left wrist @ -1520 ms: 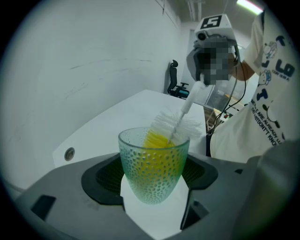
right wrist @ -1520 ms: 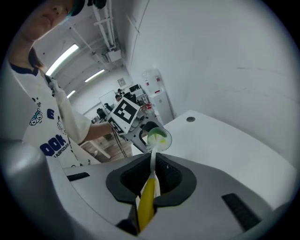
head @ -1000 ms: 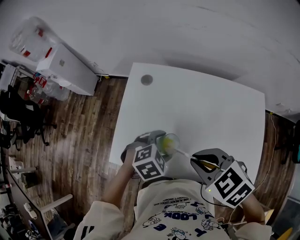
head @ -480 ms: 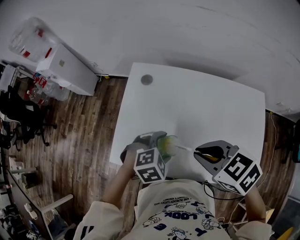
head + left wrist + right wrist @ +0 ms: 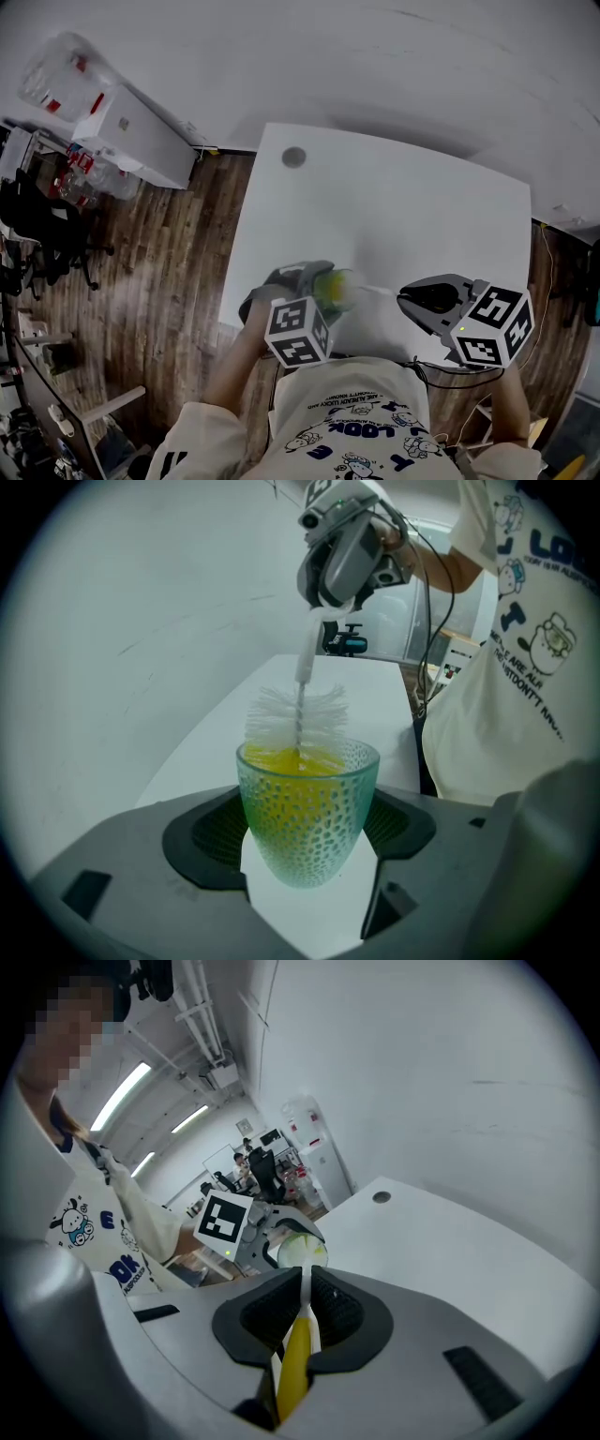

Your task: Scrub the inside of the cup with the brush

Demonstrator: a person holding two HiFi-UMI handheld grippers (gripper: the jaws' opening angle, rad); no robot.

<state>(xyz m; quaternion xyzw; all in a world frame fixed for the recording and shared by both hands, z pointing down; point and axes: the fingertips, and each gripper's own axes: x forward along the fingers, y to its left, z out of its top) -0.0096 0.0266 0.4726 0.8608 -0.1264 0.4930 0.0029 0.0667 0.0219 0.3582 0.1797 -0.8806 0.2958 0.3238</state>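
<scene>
White table [image 5: 422, 216], left gripper [image 5: 309, 836] jaws clamping cup [image 5: 307, 799], right gripper [image 5: 302, 1321] jaws clamping brush [image 5: 295, 1363], bristles half inside cup.

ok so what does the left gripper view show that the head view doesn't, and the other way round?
Left gripper view only: the cup up close, with a dimpled wall and yellow inside, pinched between the left gripper's pads. The brush has its white bristles partly above the rim.
Head view only: the whole white table, its dark round spot and the wood floor.
Both: cup, brush, and the right gripper holding the brush handle.
</scene>
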